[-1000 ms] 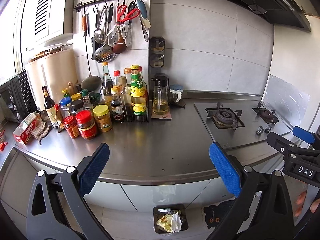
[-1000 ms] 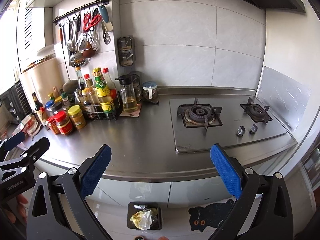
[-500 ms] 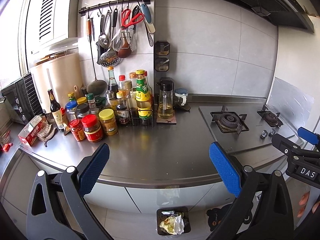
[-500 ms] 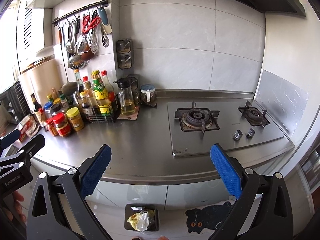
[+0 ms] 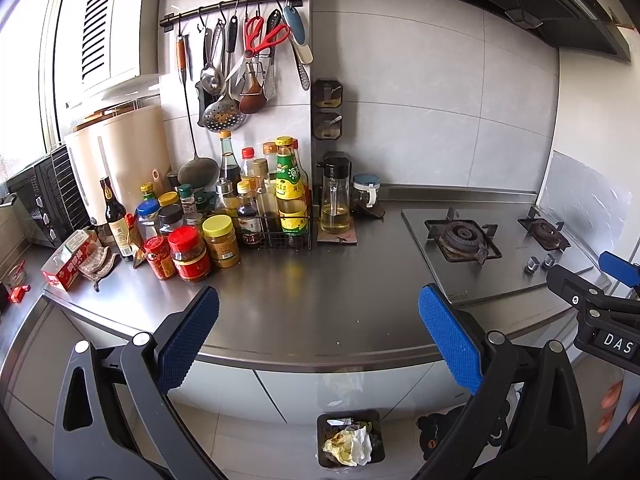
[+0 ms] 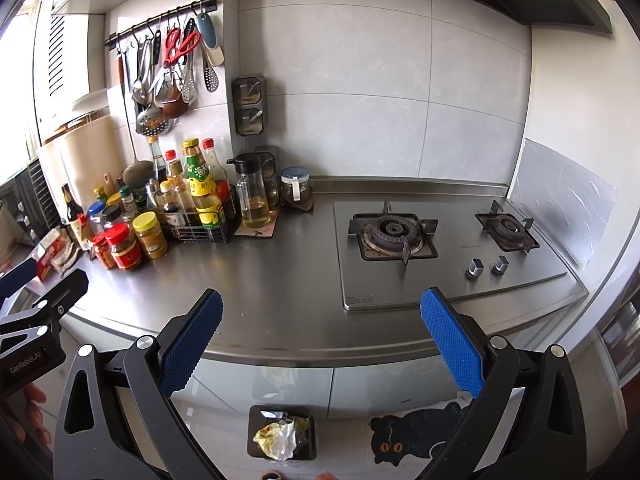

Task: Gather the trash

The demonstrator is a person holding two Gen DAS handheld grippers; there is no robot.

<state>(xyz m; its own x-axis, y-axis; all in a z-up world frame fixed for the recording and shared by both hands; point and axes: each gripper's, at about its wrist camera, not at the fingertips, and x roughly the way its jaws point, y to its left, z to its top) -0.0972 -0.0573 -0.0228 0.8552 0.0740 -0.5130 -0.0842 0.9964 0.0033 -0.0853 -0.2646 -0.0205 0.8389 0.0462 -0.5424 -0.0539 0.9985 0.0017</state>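
We hold both grippers above the front edge of the steel worktop (image 5: 304, 304). Far left on it: a red carton (image 5: 66, 266) next to a crumpled cloth or wrapper (image 5: 98, 266), too small to tell which. Next come the jars and sauce bottles (image 5: 216, 224), some of them in a wire rack, then a glass oil dispenser (image 5: 335, 200) on a mat. The left gripper (image 5: 318, 338) has its jaws spread wide, nothing between the blue pads. Below the worktop edge, on the floor, sits the black trash bin (image 6: 256, 430) holding crumpled trash (image 6: 280, 438), white and yellowish. The right gripper (image 6: 320, 342) is equally wide and empty. Right of the bin lies a black cat mat (image 6: 416, 432). The gas hob (image 6: 440, 248) takes up the worktop's right side.
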